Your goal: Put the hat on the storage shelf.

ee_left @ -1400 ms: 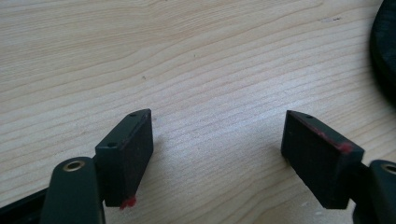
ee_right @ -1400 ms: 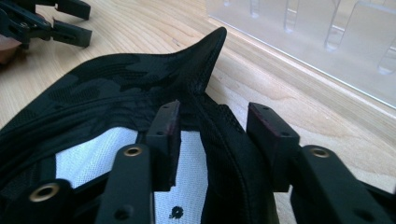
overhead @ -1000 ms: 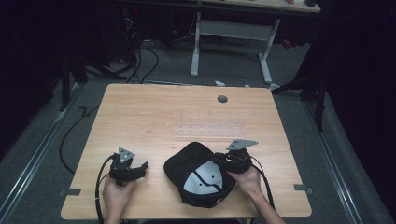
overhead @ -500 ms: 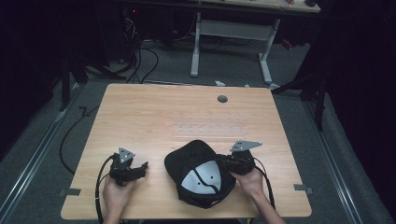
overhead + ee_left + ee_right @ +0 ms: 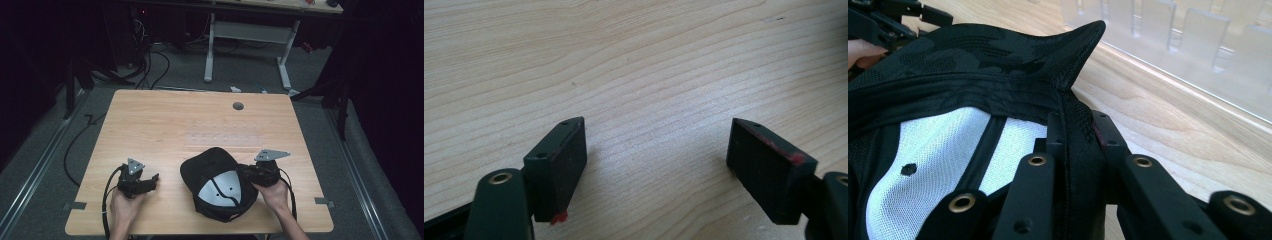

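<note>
The right tool is gripping the rim of the upturned black cap; the left tool is resting spread wide, grasping nothing, on the table.

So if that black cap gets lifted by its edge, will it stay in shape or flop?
The black fabric cap with white mesh lining will probably sag: its edge already bunches into a peak where the right claw pinches it. It looks light, being thin cloth and mesh. It is unlikely to slip, since the jaws close fully on the seam.

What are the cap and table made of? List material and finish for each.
Cap: black woven fabric, matte, stitched seams showing; its white lining looks like fine mesh, probably synthetic.
Table: pale wood-grain top, smooth with a faint sheen; veneer or laminate, cannot tell.
</note>
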`<state>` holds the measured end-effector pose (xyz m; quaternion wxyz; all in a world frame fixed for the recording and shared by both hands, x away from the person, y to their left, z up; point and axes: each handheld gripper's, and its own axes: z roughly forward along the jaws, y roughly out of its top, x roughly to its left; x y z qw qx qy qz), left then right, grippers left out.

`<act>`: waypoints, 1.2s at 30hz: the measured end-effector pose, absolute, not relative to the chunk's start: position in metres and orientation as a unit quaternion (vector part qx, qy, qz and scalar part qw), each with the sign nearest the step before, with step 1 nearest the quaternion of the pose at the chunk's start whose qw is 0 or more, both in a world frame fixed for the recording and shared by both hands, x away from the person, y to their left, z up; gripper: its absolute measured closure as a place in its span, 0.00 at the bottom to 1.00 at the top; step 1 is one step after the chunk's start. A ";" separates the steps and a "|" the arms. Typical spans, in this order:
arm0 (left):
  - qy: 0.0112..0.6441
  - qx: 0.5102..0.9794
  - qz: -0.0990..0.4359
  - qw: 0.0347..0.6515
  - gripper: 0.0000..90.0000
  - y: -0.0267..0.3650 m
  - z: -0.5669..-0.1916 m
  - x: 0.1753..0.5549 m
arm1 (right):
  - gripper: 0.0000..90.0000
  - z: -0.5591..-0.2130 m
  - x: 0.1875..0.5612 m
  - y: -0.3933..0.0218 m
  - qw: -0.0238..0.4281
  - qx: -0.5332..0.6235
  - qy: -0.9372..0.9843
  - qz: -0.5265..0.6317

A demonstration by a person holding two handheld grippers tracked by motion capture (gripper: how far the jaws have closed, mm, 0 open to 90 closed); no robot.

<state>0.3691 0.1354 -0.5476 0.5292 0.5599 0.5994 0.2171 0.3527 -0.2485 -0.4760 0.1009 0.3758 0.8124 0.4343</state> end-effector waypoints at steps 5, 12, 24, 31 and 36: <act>0.602 0.567 0.215 0.519 0.26 0.134 -0.546 0.370 | 0.90 -0.472 0.350 -0.259 0.103 0.384 0.806 0.438; 0.566 0.583 0.209 0.544 0.25 0.121 -0.533 0.359 | 0.90 -0.468 0.348 -0.271 0.106 0.398 0.797 0.442; 0.495 0.625 0.152 0.584 0.22 0.085 -0.509 0.336 | 0.90 -0.464 0.349 -0.276 0.106 0.405 0.795 0.440; 0.460 0.644 0.142 0.595 0.21 0.064 -0.498 0.328 | 0.90 -0.458 0.351 -0.272 0.102 0.401 0.796 0.441; 0.441 0.661 0.147 0.589 0.21 0.053 -0.495 0.326 | 0.90 -0.456 0.352 -0.269 0.098 0.400 0.798 0.440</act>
